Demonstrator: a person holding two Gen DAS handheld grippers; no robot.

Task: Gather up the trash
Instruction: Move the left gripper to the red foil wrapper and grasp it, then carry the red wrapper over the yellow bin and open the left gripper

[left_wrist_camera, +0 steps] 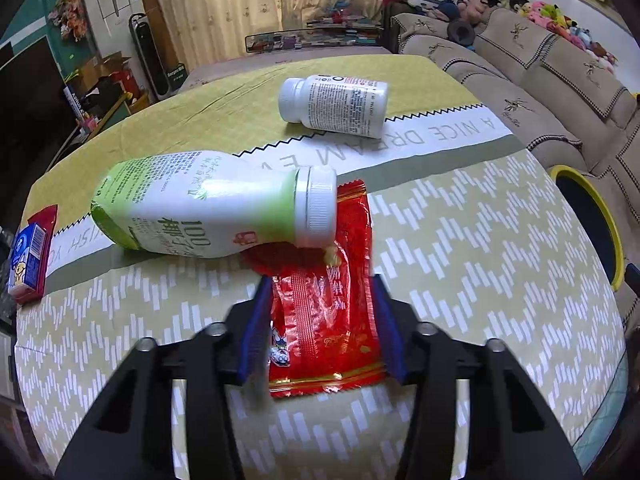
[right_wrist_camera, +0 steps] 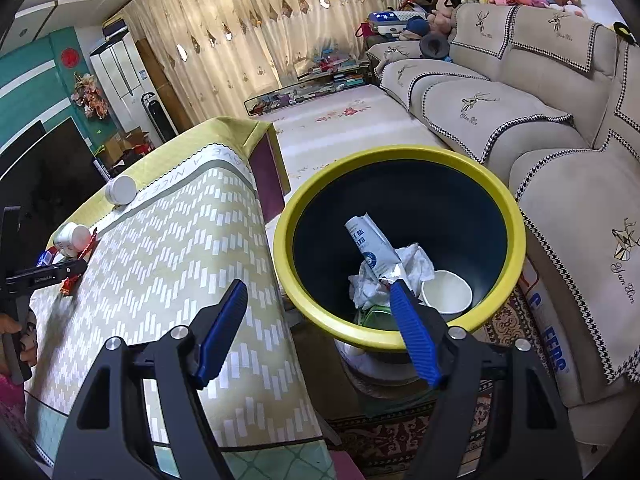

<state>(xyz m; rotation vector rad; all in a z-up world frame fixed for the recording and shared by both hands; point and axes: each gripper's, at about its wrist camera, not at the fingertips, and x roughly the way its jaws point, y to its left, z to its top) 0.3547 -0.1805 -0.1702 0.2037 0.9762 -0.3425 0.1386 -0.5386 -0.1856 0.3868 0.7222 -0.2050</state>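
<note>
In the left wrist view a red snack wrapper (left_wrist_camera: 324, 308) lies flat on the table between the blue fingers of my left gripper (left_wrist_camera: 320, 284), which straddles it, jaws open, not pinching. A green-and-white drink bottle (left_wrist_camera: 208, 212) lies on its side just beyond, its cap over the wrapper's far end. A white pill bottle (left_wrist_camera: 336, 104) lies farther back. My right gripper (right_wrist_camera: 316, 288) is open and empty above the near rim of the yellow-rimmed bin (right_wrist_camera: 400, 336), which holds a crumpled carton (right_wrist_camera: 370, 248), tissue and a white cup (right_wrist_camera: 446, 290).
A small blue-and-red box (left_wrist_camera: 28, 260) sits at the table's left edge. The bin also shows in the left wrist view (left_wrist_camera: 592, 216) off the table's right side. A beige sofa (right_wrist_camera: 560, 140) runs behind the bin. The table (right_wrist_camera: 180, 240) is covered by a patterned cloth.
</note>
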